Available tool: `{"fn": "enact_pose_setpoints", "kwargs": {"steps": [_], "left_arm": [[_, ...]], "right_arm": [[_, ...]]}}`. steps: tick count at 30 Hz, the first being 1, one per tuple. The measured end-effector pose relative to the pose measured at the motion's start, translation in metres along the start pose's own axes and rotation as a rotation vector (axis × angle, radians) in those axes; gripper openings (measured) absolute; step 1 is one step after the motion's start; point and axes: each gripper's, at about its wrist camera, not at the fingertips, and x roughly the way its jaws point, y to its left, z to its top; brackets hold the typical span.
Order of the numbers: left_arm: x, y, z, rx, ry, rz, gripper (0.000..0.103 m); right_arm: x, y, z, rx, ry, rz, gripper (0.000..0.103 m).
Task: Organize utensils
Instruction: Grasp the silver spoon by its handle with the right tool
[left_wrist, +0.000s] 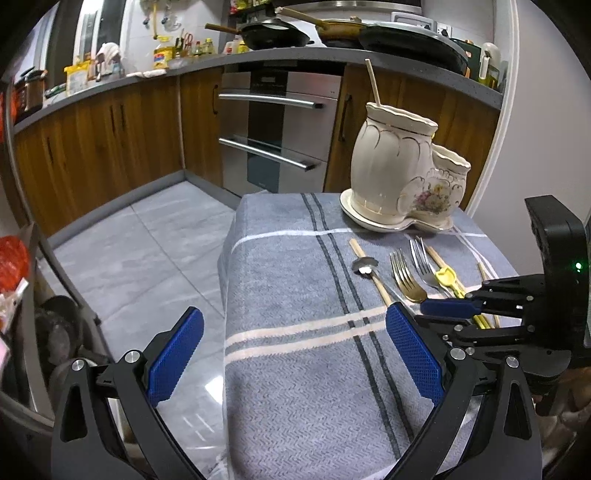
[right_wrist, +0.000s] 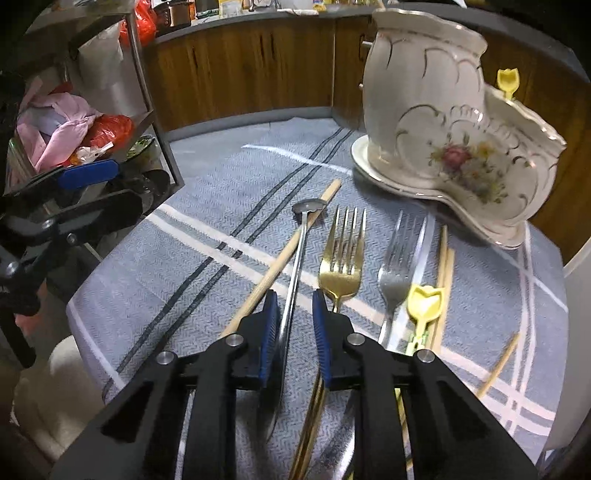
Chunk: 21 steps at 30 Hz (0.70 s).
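Note:
A silver spoon (right_wrist: 293, 280) lies on the cloth with its handle between the blue pads of my right gripper (right_wrist: 294, 314). The jaws stand narrow; the left pad is at the handle and a small gap shows at the right pad. Beside it lie a wooden chopstick (right_wrist: 291, 251), a gold fork (right_wrist: 341, 266), a silver fork (right_wrist: 397, 273), a yellow tulip-ended pick (right_wrist: 424, 302) and more chopsticks (right_wrist: 443, 273). The cream ceramic holder (left_wrist: 395, 166) stands at the back with one chopstick (left_wrist: 373, 83) in its tall part and a yellow pick (right_wrist: 508, 81) in its low part. My left gripper (left_wrist: 295, 354) hangs open over the table's near left edge.
A grey-blue striped cloth (left_wrist: 295, 406) covers the small table, which drops to a tiled floor (left_wrist: 147, 251) on the left. A metal rack with bags (right_wrist: 74, 122) stands at the left. Wooden cabinets and a steel oven (left_wrist: 273, 140) are behind.

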Motion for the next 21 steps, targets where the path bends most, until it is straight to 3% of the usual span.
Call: {"fn": "enact_pose_setpoints", "kwargs": {"steps": [8, 10, 12, 14, 21], "left_arm": [[0.000, 0.000, 0.001, 0.002, -0.001, -0.003, 0.098], [0.000, -0.001, 0.002, 0.002, 0.001, -0.003, 0.098], [0.000, -0.001, 0.002, 0.004, 0.002, -0.002, 0.098], [0.000, -0.002, 0.002, 0.009, 0.003, -0.003, 0.098], [0.004, -0.018, 0.005, 0.033, 0.018, -0.002, 0.098]], "right_arm": [[0.018, -0.001, 0.023, 0.002, 0.020, 0.001, 0.019], [0.018, -0.005, 0.024, 0.013, 0.012, -0.002, 0.015], [0.018, -0.010, 0.023, 0.032, 0.005, 0.000, 0.005], [0.017, -0.014, 0.022, 0.054, -0.003, 0.012, 0.004], [-0.020, -0.030, 0.013, 0.109, -0.094, 0.067, 0.004]]}}
